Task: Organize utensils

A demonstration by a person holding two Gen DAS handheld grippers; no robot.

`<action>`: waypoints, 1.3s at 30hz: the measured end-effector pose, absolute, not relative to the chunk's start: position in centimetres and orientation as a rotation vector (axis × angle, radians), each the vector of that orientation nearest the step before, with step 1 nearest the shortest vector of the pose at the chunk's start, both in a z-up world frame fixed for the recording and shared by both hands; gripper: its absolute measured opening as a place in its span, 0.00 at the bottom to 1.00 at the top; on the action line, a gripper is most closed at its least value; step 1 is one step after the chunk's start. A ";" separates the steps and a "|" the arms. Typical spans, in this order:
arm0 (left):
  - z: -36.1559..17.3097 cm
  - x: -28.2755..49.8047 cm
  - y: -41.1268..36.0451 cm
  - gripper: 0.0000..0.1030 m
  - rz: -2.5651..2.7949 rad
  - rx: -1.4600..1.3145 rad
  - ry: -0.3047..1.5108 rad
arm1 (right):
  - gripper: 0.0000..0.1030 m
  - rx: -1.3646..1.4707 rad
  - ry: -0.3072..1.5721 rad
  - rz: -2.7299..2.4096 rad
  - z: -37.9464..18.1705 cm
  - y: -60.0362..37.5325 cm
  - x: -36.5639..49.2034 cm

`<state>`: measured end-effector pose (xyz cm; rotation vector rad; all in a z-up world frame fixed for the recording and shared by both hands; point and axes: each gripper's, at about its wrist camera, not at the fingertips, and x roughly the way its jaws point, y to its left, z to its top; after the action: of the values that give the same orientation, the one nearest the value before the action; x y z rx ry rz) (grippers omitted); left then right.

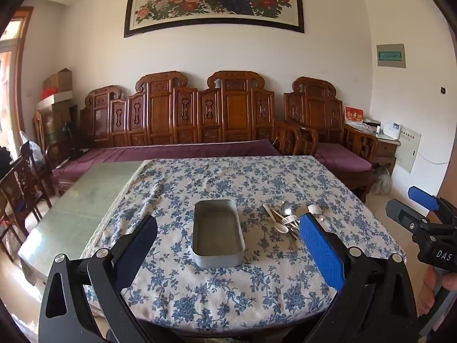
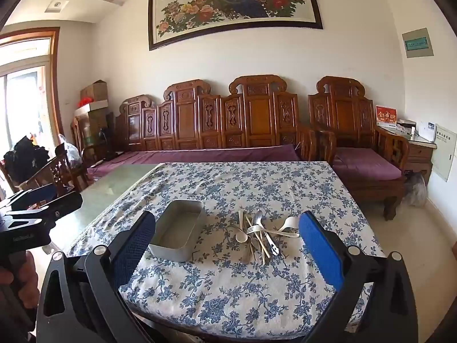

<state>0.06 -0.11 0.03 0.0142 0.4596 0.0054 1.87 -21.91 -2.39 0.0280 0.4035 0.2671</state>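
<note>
Utensils (image 2: 258, 235) lie in a loose, crossed heap on the blue-flowered tablecloth (image 2: 228, 294), just to the right of a grey metal tin (image 2: 178, 233). In the heap I can make out a metal spoon (image 2: 258, 217) with its bowl toward the far side, a fork (image 2: 252, 229) with its tines pointing left, a white spoon (image 2: 287, 224) at the right edge, another small white spoon (image 2: 241, 237) at the left edge, and several pale sticks that may be chopsticks. The exact count is hard to tell because the pieces overlap.

The tin is rectangular with rounded corners, and nothing lies in it. It stands apart from the heap, not touching it.

The left gripper (image 1: 228, 245) hangs above the near part of the table with its jaws spread wide and nothing between the pads; from its own camera the tin sits between the two fingers, further off on the cloth. The right gripper (image 2: 231, 243) is likewise released, jaws wide, holding nothing, and the heap shows between its fingers at a distance. Each gripper also shows at the edge of the other's view, with part of a hand (image 1: 441, 285) on its grip.

The cloth covers only the right part of the table (image 2: 114, 183); the left part is bare greenish glass. Behind the table stands a carved wooden bench (image 2: 228, 120) with purple cushions, and a framed peacock picture (image 2: 234, 3) hangs on the wall.
</note>
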 end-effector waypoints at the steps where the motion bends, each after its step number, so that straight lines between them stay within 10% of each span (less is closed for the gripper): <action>1: 0.1 0.1 -0.1 0.94 0.006 0.017 0.459 | 0.98 0.029 0.405 0.267 -2.4 -21.9 1.9; 39: 1.8 -1.3 -0.7 0.94 -0.012 0.016 0.427 | 0.98 0.029 0.394 0.274 -1.2 -21.6 1.5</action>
<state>-1.28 -0.72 1.81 0.0163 0.4265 -0.0121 1.46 -21.62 -1.23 0.0288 0.3936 0.2741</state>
